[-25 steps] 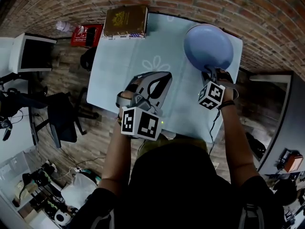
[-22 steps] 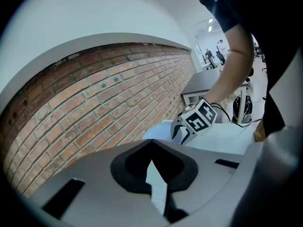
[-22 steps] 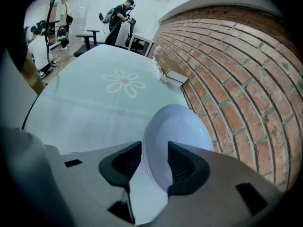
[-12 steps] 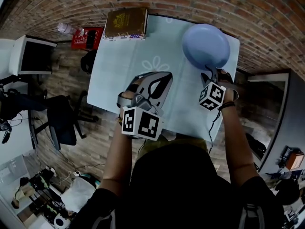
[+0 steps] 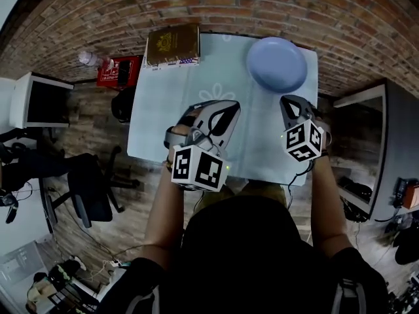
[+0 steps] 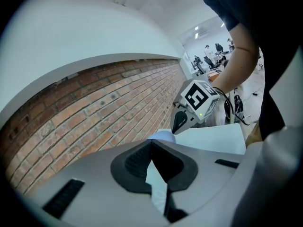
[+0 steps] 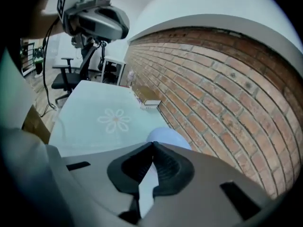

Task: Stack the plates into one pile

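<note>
The blue plate [image 5: 277, 64] sits at the far right corner of the counter [image 5: 157, 116] by the brick wall. I can't tell whether it is one plate or a stack. The right claw [image 5: 289, 103] hangs just short of it, plate dead ahead — its jaws have just closed on nothing. The left claw [image 5: 229, 108], also shut and empty, is farther off, mid-counter.

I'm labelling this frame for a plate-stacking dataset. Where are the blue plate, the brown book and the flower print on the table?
blue plate [image 5: 277, 64]: head view, middle of its dish.
brown book [image 5: 172, 43]: head view, centre of its cover.
flower print [image 5: 215, 91]: head view, centre of the petals.
</note>
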{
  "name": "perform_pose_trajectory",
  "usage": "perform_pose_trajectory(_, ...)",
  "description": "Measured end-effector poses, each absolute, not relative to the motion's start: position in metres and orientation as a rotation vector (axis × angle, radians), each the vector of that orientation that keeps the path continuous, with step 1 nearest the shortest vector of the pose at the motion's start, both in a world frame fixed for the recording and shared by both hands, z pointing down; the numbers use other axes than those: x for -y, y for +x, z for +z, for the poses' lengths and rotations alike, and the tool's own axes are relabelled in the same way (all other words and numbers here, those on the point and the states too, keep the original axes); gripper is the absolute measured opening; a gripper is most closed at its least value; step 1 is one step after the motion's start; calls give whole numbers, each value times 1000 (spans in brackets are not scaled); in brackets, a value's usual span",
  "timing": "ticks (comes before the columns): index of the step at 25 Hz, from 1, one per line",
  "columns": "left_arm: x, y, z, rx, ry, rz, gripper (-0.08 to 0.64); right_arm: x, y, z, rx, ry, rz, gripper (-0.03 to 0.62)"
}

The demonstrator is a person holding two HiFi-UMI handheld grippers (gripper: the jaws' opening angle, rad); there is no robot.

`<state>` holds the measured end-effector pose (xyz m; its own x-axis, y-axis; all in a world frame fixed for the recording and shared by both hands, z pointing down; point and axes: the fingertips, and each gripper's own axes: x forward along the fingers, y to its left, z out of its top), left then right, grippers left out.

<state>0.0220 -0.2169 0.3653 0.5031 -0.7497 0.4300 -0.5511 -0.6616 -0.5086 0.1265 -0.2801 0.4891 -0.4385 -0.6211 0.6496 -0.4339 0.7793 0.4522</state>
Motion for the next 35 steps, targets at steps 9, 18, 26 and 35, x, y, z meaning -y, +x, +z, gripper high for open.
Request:
perform_pose_trajectory(9, 185, 5, 339, -988, -2451, -852, 20, 223, 91, 396, 2229, 964, -264, 34)
perform_pose_trajectory(18, 155, -2, 318, -937, -2464, -764, 20, 177, 67, 341, 2289, 1150, -297, 34)
perform_pose_trajectory(26, 139, -10, 300, -942, -2438, -699, 20, 150, 41, 306, 2339, 1214, -399, 34)
perform_pose_trajectory(35, 130, -21, 294, -955, -2428, -684, 21, 137, 20, 293, 2354, 1212, -466, 34)
